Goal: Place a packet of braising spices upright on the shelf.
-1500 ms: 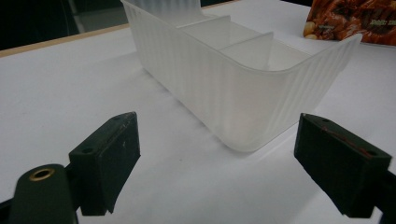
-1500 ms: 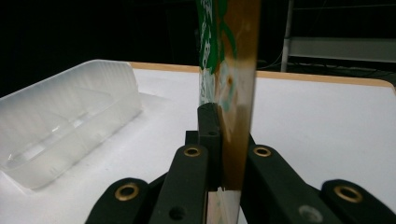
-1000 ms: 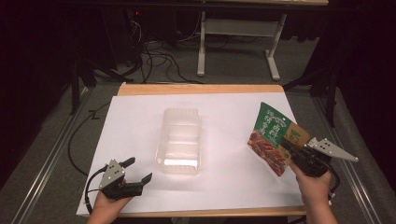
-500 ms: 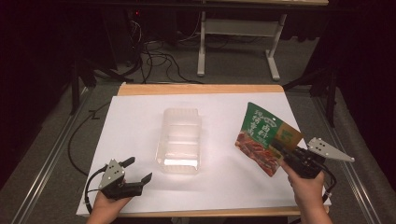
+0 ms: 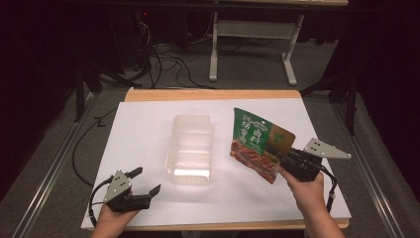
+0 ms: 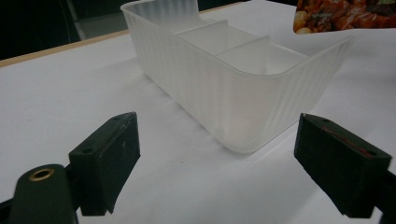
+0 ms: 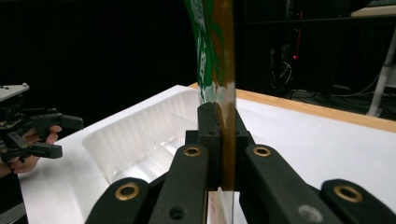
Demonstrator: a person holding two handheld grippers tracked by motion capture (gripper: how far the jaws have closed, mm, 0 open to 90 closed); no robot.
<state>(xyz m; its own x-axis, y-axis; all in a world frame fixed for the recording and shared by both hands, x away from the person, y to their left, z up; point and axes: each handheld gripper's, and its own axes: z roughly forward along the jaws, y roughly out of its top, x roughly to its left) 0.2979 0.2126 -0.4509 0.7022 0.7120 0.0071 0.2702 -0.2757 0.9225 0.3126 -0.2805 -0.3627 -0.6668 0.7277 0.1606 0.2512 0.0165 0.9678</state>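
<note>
Green snack pouch clamped edge-on in right gripper fingers

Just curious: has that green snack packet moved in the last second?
Yes. The snack packet, clamped in the right gripper, has moved left toward the plastic container.

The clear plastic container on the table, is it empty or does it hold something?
Empty. The clear container shows bare divided compartments in the left gripper view; the snack pouch is outside it, clamped in the right gripper.
</note>
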